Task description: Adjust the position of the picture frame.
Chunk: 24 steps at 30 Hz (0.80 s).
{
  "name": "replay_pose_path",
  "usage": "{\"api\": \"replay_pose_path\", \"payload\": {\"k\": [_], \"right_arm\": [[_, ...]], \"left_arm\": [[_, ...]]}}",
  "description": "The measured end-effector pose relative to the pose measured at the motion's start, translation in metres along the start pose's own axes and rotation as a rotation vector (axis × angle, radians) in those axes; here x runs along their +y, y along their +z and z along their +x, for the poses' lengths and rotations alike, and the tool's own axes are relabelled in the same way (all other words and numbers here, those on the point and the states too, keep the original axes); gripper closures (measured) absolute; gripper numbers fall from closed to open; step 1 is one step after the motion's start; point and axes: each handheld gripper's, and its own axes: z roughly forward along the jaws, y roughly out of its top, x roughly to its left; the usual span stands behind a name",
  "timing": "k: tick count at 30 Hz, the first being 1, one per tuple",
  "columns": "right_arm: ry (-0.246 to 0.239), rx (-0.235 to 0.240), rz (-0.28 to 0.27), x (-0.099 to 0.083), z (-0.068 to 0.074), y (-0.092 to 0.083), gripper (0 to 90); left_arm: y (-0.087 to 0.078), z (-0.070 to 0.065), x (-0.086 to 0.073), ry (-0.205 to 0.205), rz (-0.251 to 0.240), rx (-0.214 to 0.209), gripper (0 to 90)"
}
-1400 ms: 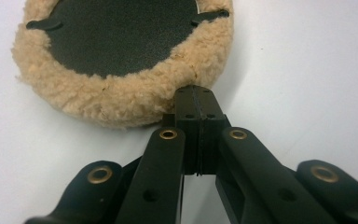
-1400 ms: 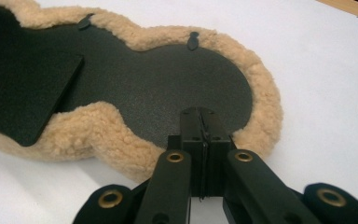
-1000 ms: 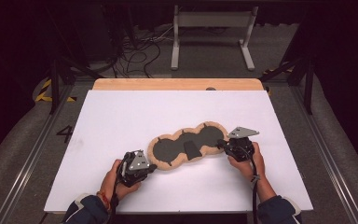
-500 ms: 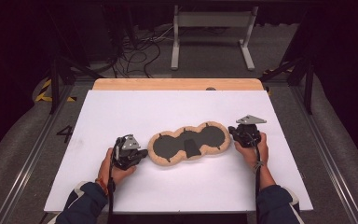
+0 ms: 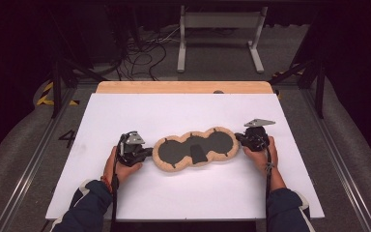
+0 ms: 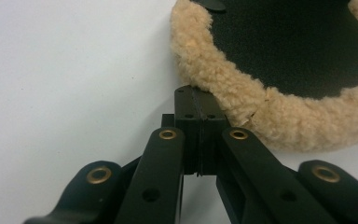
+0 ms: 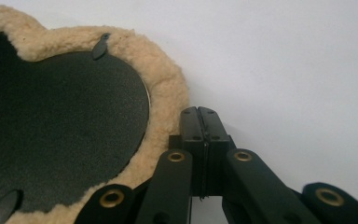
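1. Worktop [image 5: 174,111]: white, flat surface, with a bare wooden strip [image 5: 183,87] exposed along the far edge.
2. Lying directly on it: one fleece-rimmed pad [image 5: 195,150] with dark panels, flat, near the middle toward the near edge.
3. Pad's fleece border [image 6: 242,105] rests against the white surface.

We look down on a white tabletop [image 5: 183,113] with a strip of bare wood [image 5: 183,87] along its far edge. Beyond it stands a pale metal frame [image 5: 220,34] on two feet, and loose black cables [image 5: 145,50] lie tangled on the grey floor [image 5: 212,70]. Metal rails [image 5: 31,164] run along both sides. Yellow-and-black tape [image 5: 46,94] marks the floor at left. The room behind is dark.
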Motion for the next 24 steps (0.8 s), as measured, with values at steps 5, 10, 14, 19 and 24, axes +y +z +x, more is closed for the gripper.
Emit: {"api": "replay_pose_path", "payload": {"k": [5, 10, 14, 19, 24], "right_arm": [[-0.014, 0.039, -0.005, -0.008, 0.002, -0.007, 90.0], [-0.039, 0.046, 0.010, -0.014, 0.008, -0.017, 90.0], [-0.027, 0.048, 0.008, -0.020, 0.012, -0.022, 90.0], [-0.029, 0.049, 0.013, -0.028, 0.018, -0.031, 90.0], [-0.030, 0.025, 0.017, -0.031, 0.025, -0.036, 90.0]], "left_arm": [[0.000, 0.006, 0.001, 0.004, 0.008, -0.024, 89.7], [0.000, 0.008, 0.003, 0.022, 0.019, -0.026, 89.8], [0.000, 0.010, 0.004, 0.024, 0.028, -0.047, 89.9], [0.000, 0.010, 0.005, 0.048, 0.039, -0.043, 89.9], [0.000, 0.009, 0.006, 0.063, 0.041, -0.038, 90.0]]}}
